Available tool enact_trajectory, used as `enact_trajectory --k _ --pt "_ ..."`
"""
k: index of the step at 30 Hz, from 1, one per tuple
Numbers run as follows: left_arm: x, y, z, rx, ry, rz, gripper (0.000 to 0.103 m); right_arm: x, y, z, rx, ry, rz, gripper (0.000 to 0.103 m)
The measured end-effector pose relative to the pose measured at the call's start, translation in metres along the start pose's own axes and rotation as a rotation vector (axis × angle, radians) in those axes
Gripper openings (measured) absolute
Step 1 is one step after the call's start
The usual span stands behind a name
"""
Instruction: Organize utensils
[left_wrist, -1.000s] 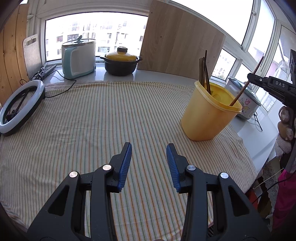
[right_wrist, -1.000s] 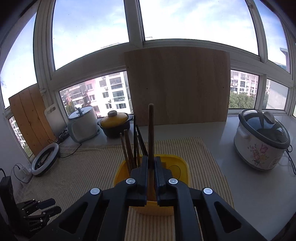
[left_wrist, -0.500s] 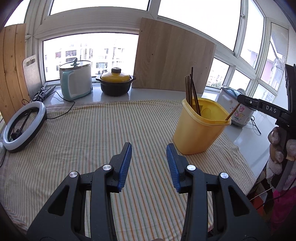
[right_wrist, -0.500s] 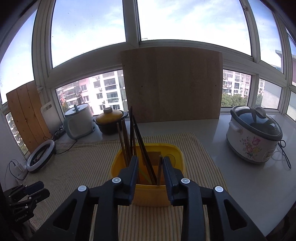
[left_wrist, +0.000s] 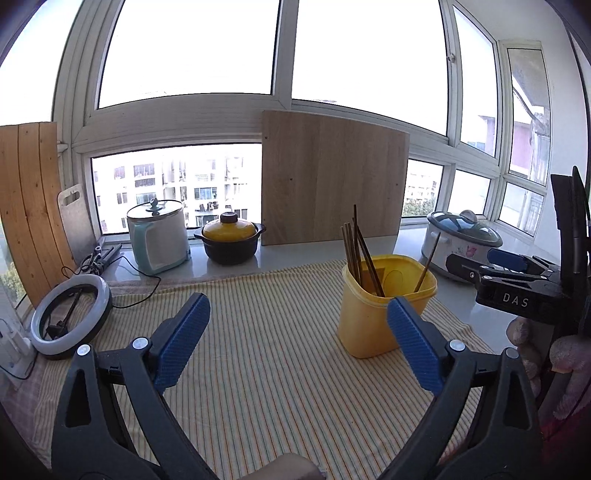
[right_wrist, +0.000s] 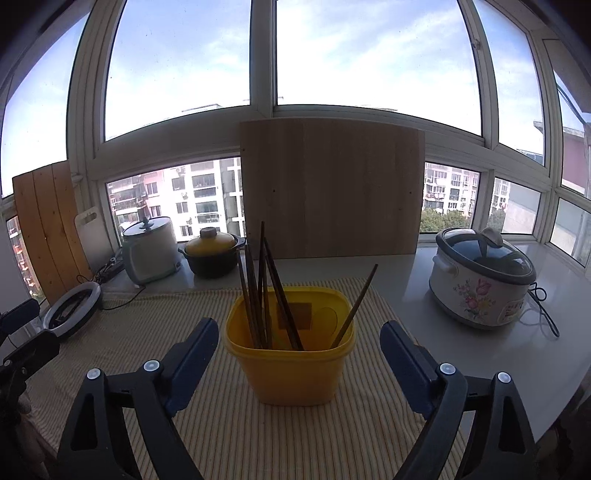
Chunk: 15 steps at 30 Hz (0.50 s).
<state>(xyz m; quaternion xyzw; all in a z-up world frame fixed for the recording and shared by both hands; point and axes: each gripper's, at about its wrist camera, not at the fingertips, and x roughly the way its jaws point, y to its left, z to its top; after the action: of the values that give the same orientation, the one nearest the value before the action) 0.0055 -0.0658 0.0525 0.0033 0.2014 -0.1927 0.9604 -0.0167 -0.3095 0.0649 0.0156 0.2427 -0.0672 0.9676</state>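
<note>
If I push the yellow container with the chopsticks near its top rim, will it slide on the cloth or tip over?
The yellow container looks like thin plastic and holds only a few chopsticks, so it is probably light. It is tall, and narrower at the base, so a high push may tip it. The striped cloth likely adds friction and could bunch up; pushing low seems safer.

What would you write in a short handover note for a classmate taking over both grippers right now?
Left gripper: open, empty, jaws just opened.
Right gripper: open, empty, jaws just opened, facing the yellow container.
Chopsticks stand bunched inside it; a single chopstick leans at its right side.
Done: all visible utensils are in.
Left: none seen loose on the striped cloth; check out of frame.
</note>
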Motion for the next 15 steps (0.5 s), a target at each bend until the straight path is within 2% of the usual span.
enact_trajectory --k 4,15 --pt "-0.0028 -0.0007 0.0032 -0.001 -0.011 0.016 0.102 0.0001 0.0027 -0.0015 -0.015 -0.008 -0.013 0.103" --pt "0.0039 -0.0073 -0.0039 0.031 -0.002 0.082 0.103 0.0021 -0.0003 -0.0068 -0.005 -0.011 -0.055 0.103"
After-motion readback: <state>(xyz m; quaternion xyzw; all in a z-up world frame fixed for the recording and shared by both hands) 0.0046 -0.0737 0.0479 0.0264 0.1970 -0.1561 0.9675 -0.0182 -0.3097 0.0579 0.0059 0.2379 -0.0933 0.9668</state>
